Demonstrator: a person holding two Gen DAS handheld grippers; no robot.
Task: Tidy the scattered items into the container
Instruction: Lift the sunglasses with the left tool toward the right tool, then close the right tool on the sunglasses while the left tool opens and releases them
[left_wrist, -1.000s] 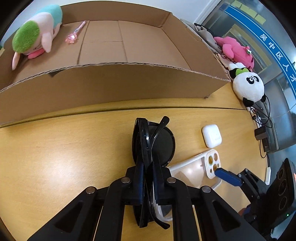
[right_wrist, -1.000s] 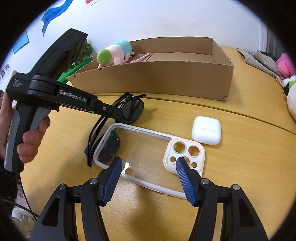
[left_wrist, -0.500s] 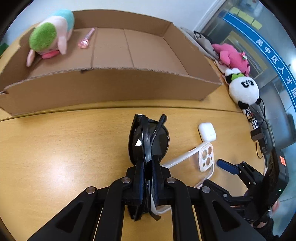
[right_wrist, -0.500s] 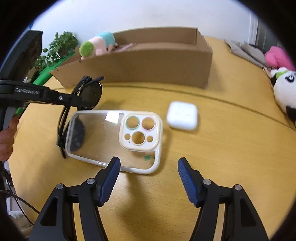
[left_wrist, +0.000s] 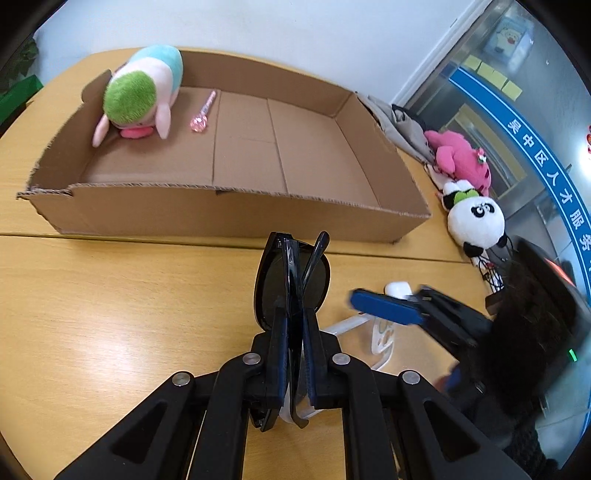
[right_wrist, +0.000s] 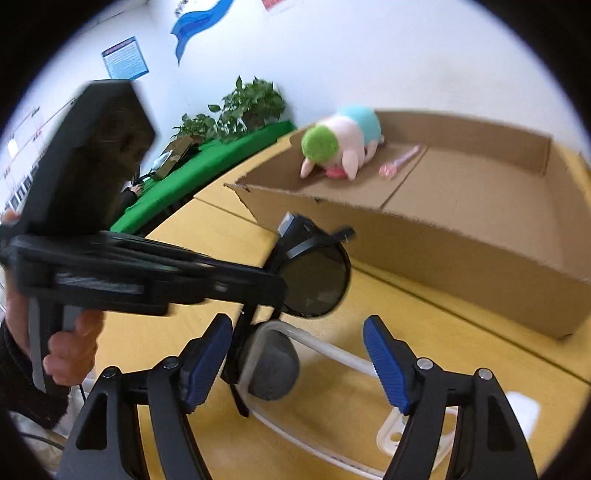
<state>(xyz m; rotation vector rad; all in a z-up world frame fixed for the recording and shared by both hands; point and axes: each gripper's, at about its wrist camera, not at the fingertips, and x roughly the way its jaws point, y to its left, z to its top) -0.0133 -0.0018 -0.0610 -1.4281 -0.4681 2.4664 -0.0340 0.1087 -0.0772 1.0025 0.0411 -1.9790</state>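
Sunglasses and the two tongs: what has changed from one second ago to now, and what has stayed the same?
The left tongs, still shut on the sunglasses, have lifted them off the table, closer to the cardboard box. The right tongs have just been opening, nothing gripped, and swung left over the phone case. The plush toy and pink wand lie in the box as before.

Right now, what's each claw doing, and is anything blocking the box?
Left gripper shut on sunglasses, lifted short of cardboard box. Right gripper open, jaws just widened, nothing clamped, over phone case. Path to box looks clear.
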